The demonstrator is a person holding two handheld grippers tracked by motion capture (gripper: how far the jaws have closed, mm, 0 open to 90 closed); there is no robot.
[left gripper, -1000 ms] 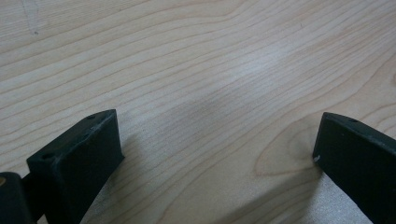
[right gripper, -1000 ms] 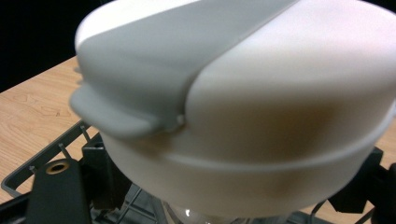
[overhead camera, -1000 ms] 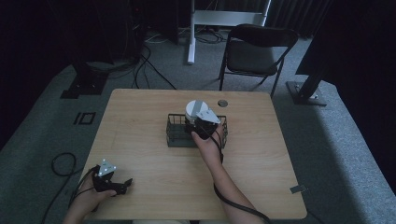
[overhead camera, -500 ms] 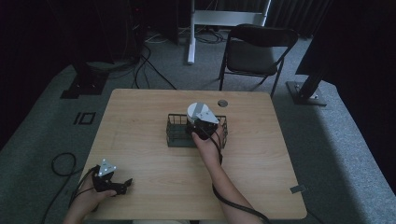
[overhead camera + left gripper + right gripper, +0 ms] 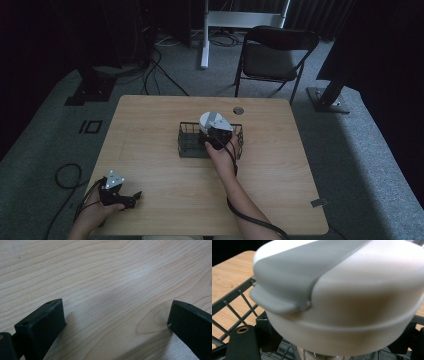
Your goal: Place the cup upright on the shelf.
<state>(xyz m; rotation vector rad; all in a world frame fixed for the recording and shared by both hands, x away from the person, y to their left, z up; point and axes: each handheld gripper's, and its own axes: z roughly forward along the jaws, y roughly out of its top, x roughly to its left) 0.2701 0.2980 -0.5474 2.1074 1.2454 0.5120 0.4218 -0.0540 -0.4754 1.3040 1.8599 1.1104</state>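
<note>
A white-lidded bottle (image 5: 212,121) with a grey strap across its cap stands upright in a black wire basket (image 5: 187,145) at the middle of the wooden table (image 5: 150,120). My right gripper (image 5: 216,138) is shut on it just below the cap. In the right gripper view the white cap (image 5: 352,295) looms close, with a bit of metal body under it and the basket's wires (image 5: 234,307) to the left; the jaws sit at either side of the bottle. My left gripper (image 5: 133,196) rests open on the table's front left corner, nothing between its fingers (image 5: 40,325).
A small round hole (image 5: 238,110) sits in the table's far edge behind the basket. A folding chair (image 5: 272,55) stands beyond the table. Cables lie on the floor at the left. Bare wood (image 5: 112,277) lies under the left gripper.
The right gripper and the bottle have shifted only slightly, a touch nearer and lower at the basket. The left gripper has stayed put.
</note>
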